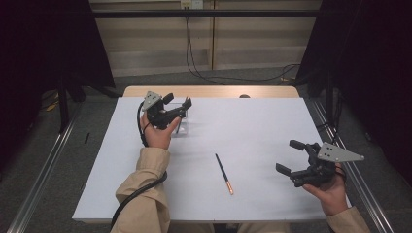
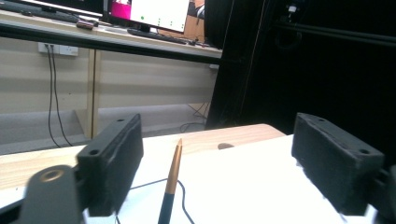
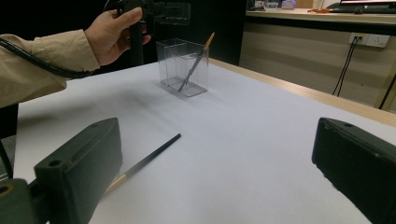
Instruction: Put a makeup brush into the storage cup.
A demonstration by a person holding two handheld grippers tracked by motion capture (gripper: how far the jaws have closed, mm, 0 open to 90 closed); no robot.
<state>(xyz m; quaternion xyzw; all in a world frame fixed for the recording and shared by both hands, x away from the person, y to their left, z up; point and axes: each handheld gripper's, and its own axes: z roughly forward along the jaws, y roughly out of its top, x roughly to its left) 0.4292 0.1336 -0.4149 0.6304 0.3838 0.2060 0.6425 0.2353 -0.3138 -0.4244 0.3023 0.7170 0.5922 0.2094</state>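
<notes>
Right gripper view: pencil (image 3: 194,65) leaning in clear box (image 3: 183,67).

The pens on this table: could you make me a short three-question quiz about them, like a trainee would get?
1. True or false: the clear box on the white table has a pen leaning in it.
2. Where does the other pen lie? A) in the box B) flat on the table between the two hands C) in the right gripper
3. Fill in: the left gripper, above the box, has its jaws ____.

Key:
1. True
2. B
3. open, with the leaning pen's tip between them and touching neither pad
</notes>
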